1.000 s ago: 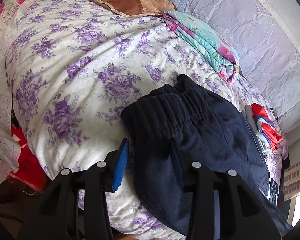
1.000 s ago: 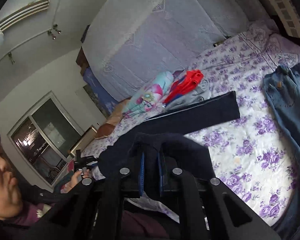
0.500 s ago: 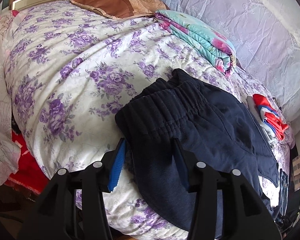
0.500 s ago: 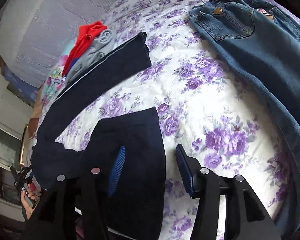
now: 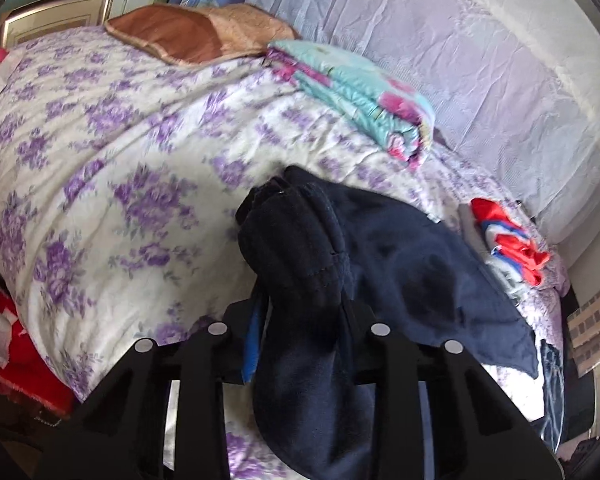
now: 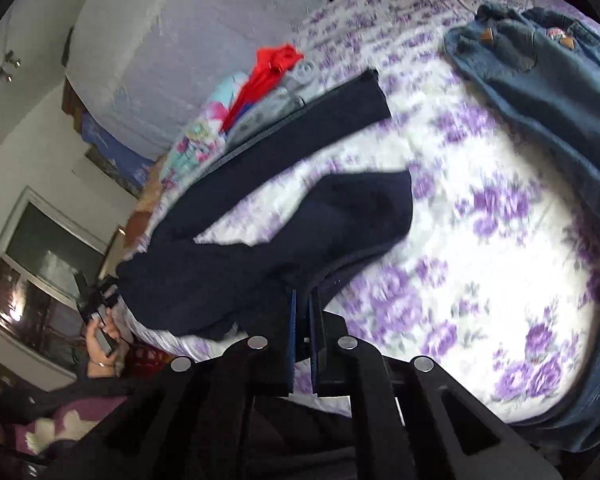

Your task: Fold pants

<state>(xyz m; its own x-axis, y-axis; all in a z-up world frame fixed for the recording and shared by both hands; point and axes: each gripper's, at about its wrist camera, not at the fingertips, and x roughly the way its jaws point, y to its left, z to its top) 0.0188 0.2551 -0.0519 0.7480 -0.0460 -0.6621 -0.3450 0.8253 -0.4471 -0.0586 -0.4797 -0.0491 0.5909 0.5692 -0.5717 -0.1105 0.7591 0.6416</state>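
Observation:
Dark navy pants (image 5: pixel 400 264) lie on the bed's purple-flowered cover (image 5: pixel 120 184). My left gripper (image 5: pixel 300 320) is shut on the bunched waistband end, which bulges up between the fingers. In the right wrist view the pants (image 6: pixel 300 220) spread with one leg running toward the far wall and the nearer leg lifted. My right gripper (image 6: pixel 304 312) is shut on the hem edge of the nearer leg. The other hand-held gripper (image 6: pixel 100 304) shows at the left.
A folded turquoise quilt (image 5: pixel 360 96) and a brown pillow (image 5: pixel 188 36) lie at the head of the bed. Red and grey clothes (image 5: pixel 508 244) sit by the wall. Blue jeans (image 6: pixel 548 104) lie at the right side of the bed.
Both grippers have closed on the navy pants: the left on the waistband, the right on the near leg's hem. The gripped fabric is lifted and bunched.

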